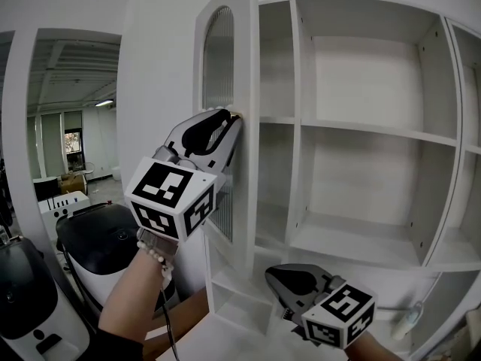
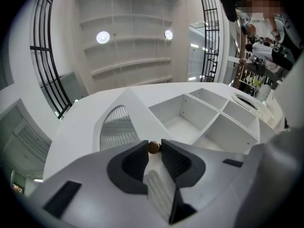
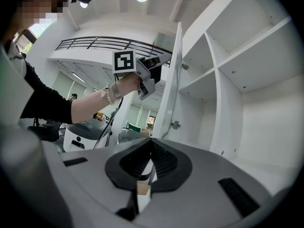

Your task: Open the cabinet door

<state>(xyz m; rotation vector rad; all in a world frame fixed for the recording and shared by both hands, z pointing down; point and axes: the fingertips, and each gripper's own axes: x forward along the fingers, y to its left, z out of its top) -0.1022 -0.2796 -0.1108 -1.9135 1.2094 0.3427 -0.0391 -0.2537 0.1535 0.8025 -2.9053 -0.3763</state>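
Observation:
The white cabinet door, with an arched ribbed-glass panel, stands swung out edge-on from the open shelving. My left gripper is raised at the door's front edge. In the left gripper view its jaws are shut on the door's small brown knob, with the ribbed panel just beyond. The right gripper view shows the door from the hinge side and the left gripper at its upper edge. My right gripper hangs low in front of the cabinet's bottom shelves, pads together, holding nothing.
The cabinet's compartments are empty. A black-and-white machine and another unit stand at the lower left beside the door. A small white object lies at the lower right. A person is at the far right of the left gripper view.

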